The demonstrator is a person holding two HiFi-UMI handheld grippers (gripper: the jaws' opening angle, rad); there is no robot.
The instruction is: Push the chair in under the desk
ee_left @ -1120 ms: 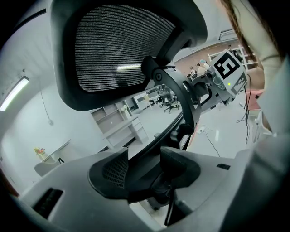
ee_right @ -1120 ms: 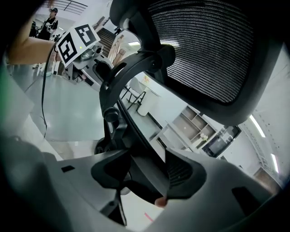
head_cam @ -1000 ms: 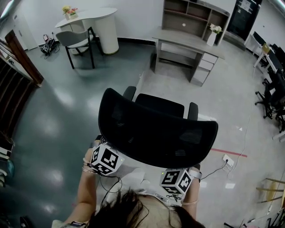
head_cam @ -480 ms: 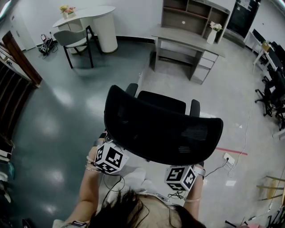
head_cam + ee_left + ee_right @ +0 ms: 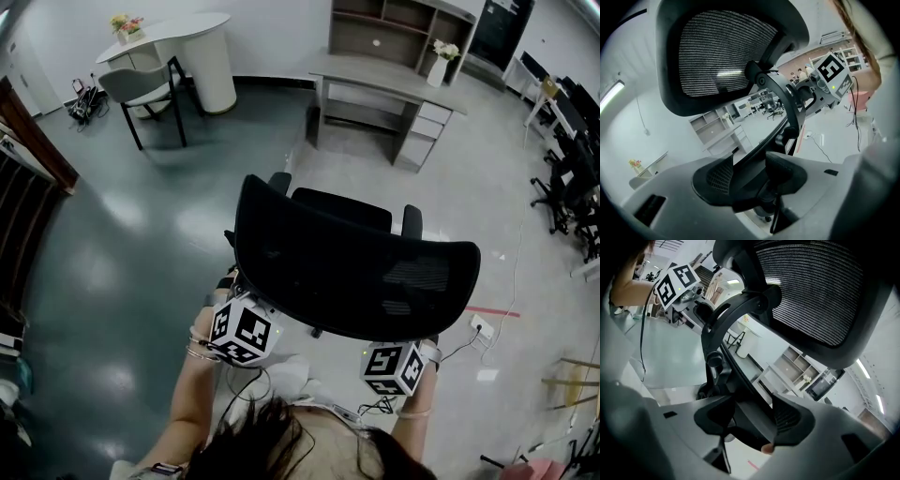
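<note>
A black mesh office chair point(image 5: 356, 272) stands in the middle of the floor, its back toward me. The grey desk point(image 5: 384, 80) with drawers and a shelf unit stands well beyond it, apart from the chair. In the head view only the two marker cubes show behind the backrest, the left one point(image 5: 244, 328) and the right one point(image 5: 394, 367). My left gripper point(image 5: 752, 173) is shut on the chair's black back frame point(image 5: 787, 108). My right gripper point(image 5: 752, 420) holds the same frame point(image 5: 726, 324) from the other side, with the bar filling the gap between its pads.
A white round table point(image 5: 183, 42) with a grey chair point(image 5: 141, 89) stands at the back left. Black office chairs point(image 5: 567, 187) line the right side. A floor socket with a cable point(image 5: 480, 326) and a red tape line point(image 5: 492, 309) lie right of the chair. Dark panels point(image 5: 37, 141) run along the left.
In the head view the chair and both marker cubes have shifted a little to the right and lower. Both grips on the back frame look unchanged.
</note>
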